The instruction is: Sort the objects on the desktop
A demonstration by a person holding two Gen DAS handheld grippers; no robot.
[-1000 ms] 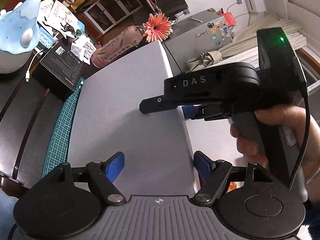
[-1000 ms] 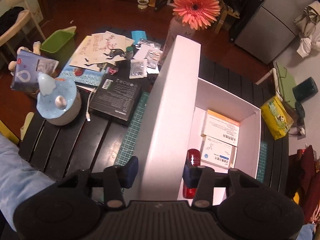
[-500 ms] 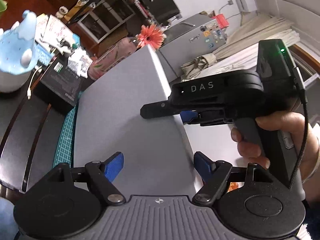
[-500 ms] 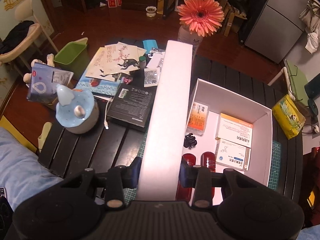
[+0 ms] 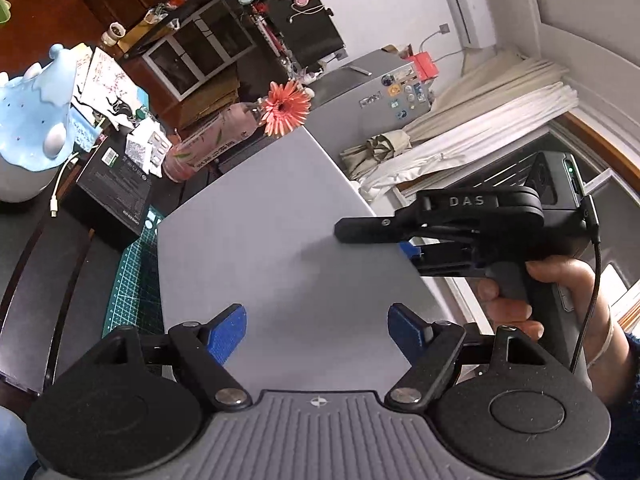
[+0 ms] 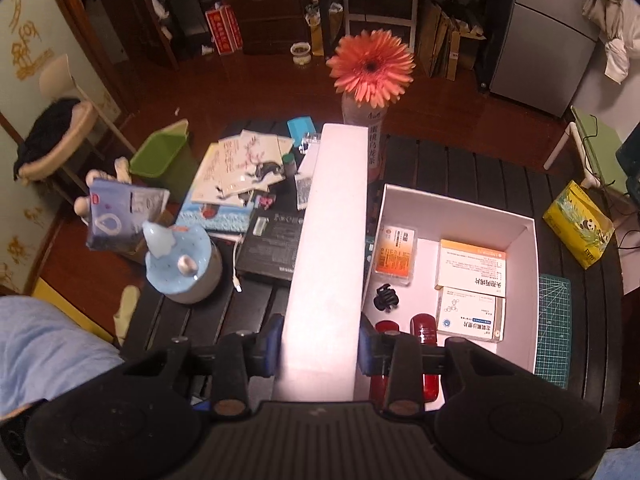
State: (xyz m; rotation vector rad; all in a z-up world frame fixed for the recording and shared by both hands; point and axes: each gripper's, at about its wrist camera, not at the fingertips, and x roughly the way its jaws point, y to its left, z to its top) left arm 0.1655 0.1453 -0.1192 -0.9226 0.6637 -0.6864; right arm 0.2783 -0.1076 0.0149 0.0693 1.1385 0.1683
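The white lid [image 6: 328, 248] has been swung upright beside the white box [image 6: 520, 248], pinched by the right gripper [image 6: 320, 346]; the left gripper [image 5: 318, 320] is spread; contents exposed, closing judged pending.

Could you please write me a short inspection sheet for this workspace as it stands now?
Surface: dark slatted table, green cutting mat.
Job's things: white lid held tilted beside open white box holding medicine boxes, two red items, black clip.
Clutter: blue humidifier, black box, papers, flower.
Grippers: right gripper clamps the lid; left gripper open.
Cables: white cable.
Surroundings: grey fridge, shelves.
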